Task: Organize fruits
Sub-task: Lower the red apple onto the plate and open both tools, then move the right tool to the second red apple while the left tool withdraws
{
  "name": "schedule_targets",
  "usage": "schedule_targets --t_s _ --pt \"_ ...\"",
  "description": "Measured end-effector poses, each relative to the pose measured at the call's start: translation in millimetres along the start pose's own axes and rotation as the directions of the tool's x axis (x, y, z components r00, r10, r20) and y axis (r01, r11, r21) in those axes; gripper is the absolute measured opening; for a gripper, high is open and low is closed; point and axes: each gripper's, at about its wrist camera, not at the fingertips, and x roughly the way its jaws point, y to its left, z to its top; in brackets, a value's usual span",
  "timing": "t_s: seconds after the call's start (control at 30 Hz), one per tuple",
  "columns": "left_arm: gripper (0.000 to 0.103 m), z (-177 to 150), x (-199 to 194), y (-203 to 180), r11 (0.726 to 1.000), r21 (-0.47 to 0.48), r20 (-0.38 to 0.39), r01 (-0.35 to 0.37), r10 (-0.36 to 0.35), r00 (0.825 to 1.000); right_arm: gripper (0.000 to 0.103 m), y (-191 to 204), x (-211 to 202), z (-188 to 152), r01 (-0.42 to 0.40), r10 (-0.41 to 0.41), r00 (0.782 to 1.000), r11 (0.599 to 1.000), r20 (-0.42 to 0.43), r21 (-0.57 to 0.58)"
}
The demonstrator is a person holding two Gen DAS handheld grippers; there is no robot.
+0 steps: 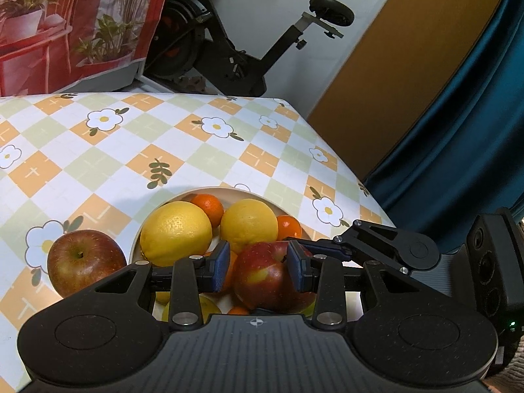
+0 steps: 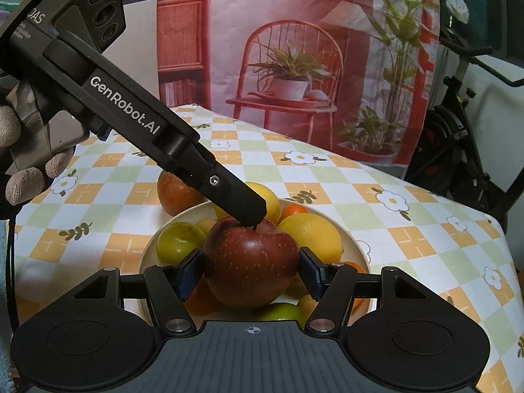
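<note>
A cream plate (image 2: 355, 245) holds lemons (image 1: 177, 237), small oranges (image 1: 209, 206), a green fruit (image 2: 178, 240) and a red apple (image 2: 250, 263). My right gripper (image 2: 250, 270) is shut on that apple, its blue pads against both sides. My left gripper (image 1: 258, 265) hovers above the same apple (image 1: 267, 276), jaws apart and not touching its sides; its finger shows from the right wrist view (image 2: 235, 196) just over the stem. A second red apple (image 1: 83, 262) sits on the tablecloth left of the plate.
The table has a checked flower tablecloth (image 1: 163, 137); its right edge (image 1: 347, 163) is close to the plate. Behind stand an exercise bike (image 1: 229, 42), a red printed backdrop (image 2: 294, 49) and a blue curtain (image 1: 458, 131).
</note>
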Motion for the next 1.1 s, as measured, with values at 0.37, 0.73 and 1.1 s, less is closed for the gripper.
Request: schedule_targets --t_s 0.37,0.73,1.1 --pt "0.040 -2 -9 3 1.000 0.004 0.011 -0.029 0.028 1.000 0.059 0 3 4 0.006 -0.005 1.000 0.999 -0.021 0.035" --pt "0.040 4 -31 15 0.997 -0.026 0.081 -0.071 0.073 0.994 0.067 3 -2 14 0.021 -0.021 1.000 0.999 -0.004 0.047" --pt "0.040 4 -63 36 0.985 -0.028 0.145 -0.172 0.174 0.974 0.068 13 -1 34 -0.002 0.001 1.000 0.999 0.020 0.033"
